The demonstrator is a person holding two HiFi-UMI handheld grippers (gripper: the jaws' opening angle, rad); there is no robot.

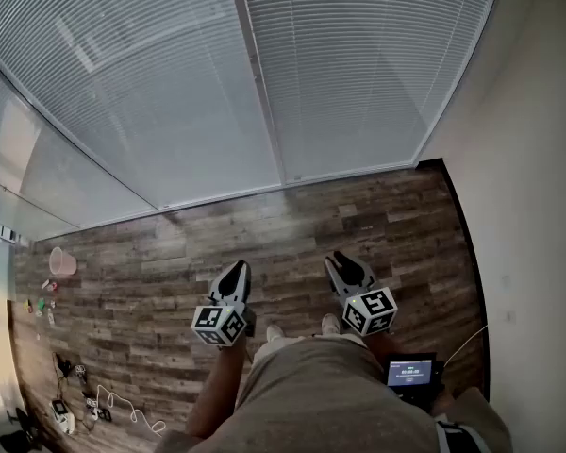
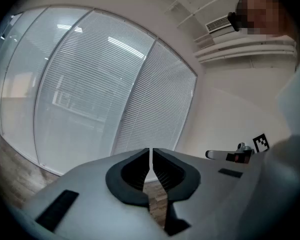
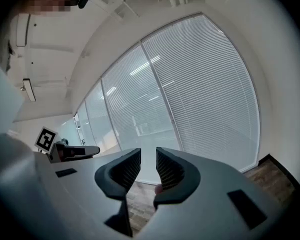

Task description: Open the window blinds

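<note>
White slatted blinds (image 1: 358, 64) hang closed over tall window panes ahead, their slats reaching almost to the floor. They also fill the left gripper view (image 2: 155, 99) and the right gripper view (image 3: 210, 94). My left gripper (image 1: 234, 274) is held at waist height, well back from the blinds, its jaws shut to a thin slit with nothing between them (image 2: 151, 154). My right gripper (image 1: 345, 268) is level beside it, jaws open with a clear empty gap (image 3: 148, 156). Neither touches the blinds. No cord or wand is visible.
A grey window post (image 1: 259, 74) divides two blind panels. A white wall (image 1: 538, 206) closes the right side. On the wood floor (image 1: 292, 225) at left lie a pink object (image 1: 62, 261) and cables with small items (image 1: 85, 399). A small screen device (image 1: 410, 371) is at my right hip.
</note>
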